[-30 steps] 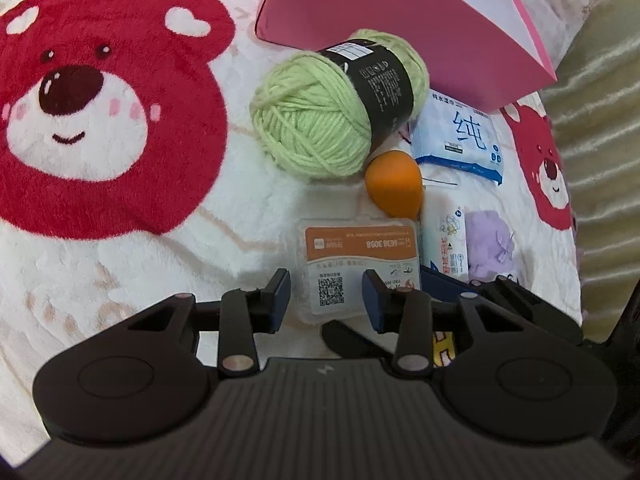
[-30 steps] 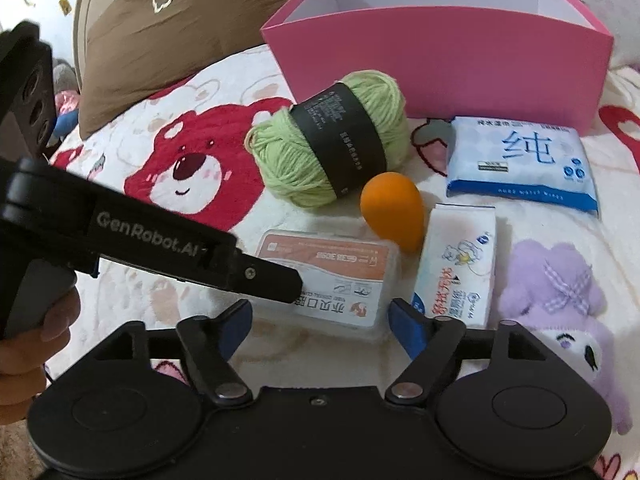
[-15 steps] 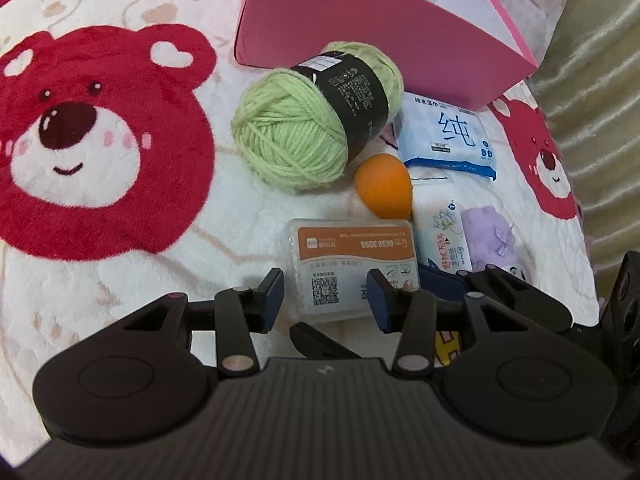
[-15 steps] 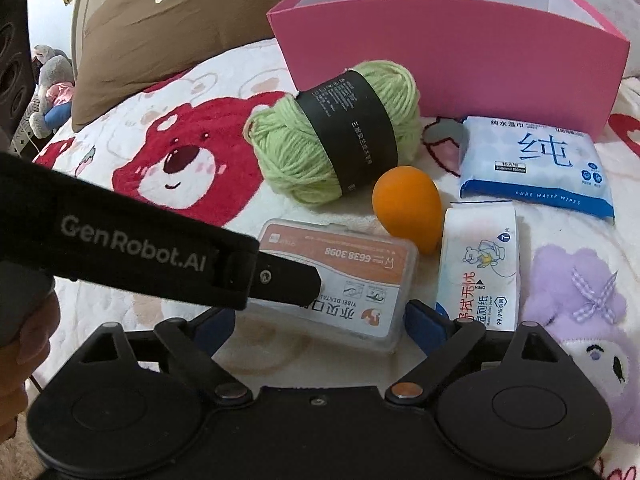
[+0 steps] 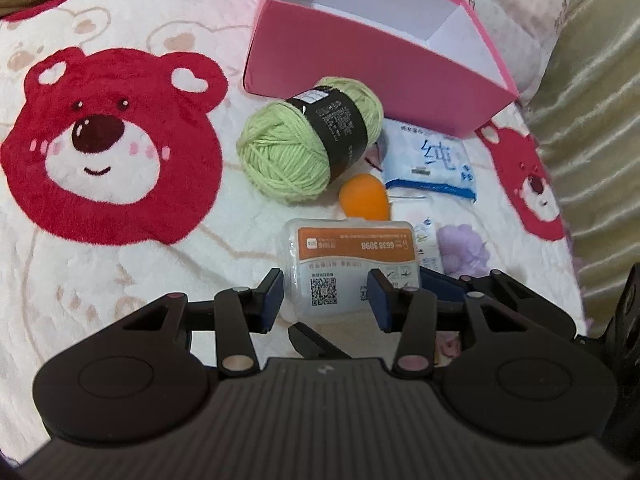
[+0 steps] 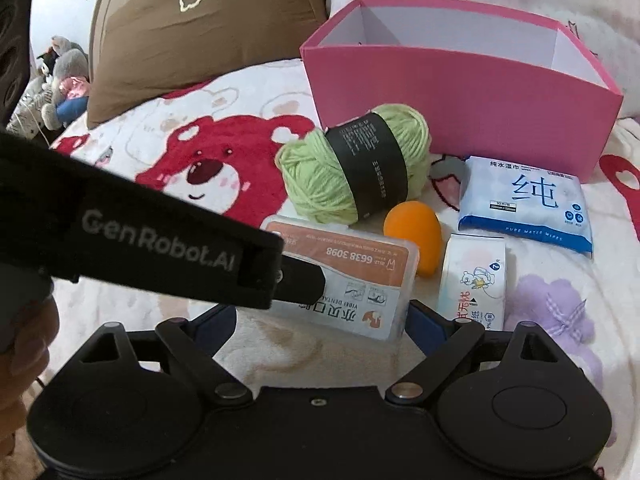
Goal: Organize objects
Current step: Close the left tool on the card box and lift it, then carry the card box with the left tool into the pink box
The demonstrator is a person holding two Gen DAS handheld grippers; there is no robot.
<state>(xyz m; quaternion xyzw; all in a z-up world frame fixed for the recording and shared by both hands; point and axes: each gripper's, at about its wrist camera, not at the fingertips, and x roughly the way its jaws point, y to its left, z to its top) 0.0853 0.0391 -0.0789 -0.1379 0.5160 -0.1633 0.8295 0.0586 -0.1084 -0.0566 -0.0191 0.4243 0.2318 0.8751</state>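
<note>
A clear floss box (image 5: 352,256) with an orange label lies flat on the bear blanket (image 5: 108,152). My left gripper (image 5: 327,300) hovers just above its near end, jaws narrowly open and pressing on nothing. In the right wrist view one left finger (image 6: 300,282) crosses over the floss box (image 6: 344,256). My right gripper (image 6: 325,320) stands wide open, its fingertips on either side of the box's near end without touching it. Beyond are green yarn (image 5: 296,152), an orange egg sponge (image 5: 364,196) and an open pink box (image 5: 360,72).
A blue wipes pack (image 6: 524,200), a tissue pack (image 6: 472,280) and a purple plush (image 6: 552,308) lie right of the floss box. A brown pillow (image 6: 200,20) is at the back left, striped olive fabric (image 5: 592,120) at the right. A hand (image 6: 24,344) holds the left gripper.
Both grippers have lifted and drawn back, so more of the pink box's inside shows. The right jaws have widened and the left jaws slightly. The floss box has stayed on the blanket.
</note>
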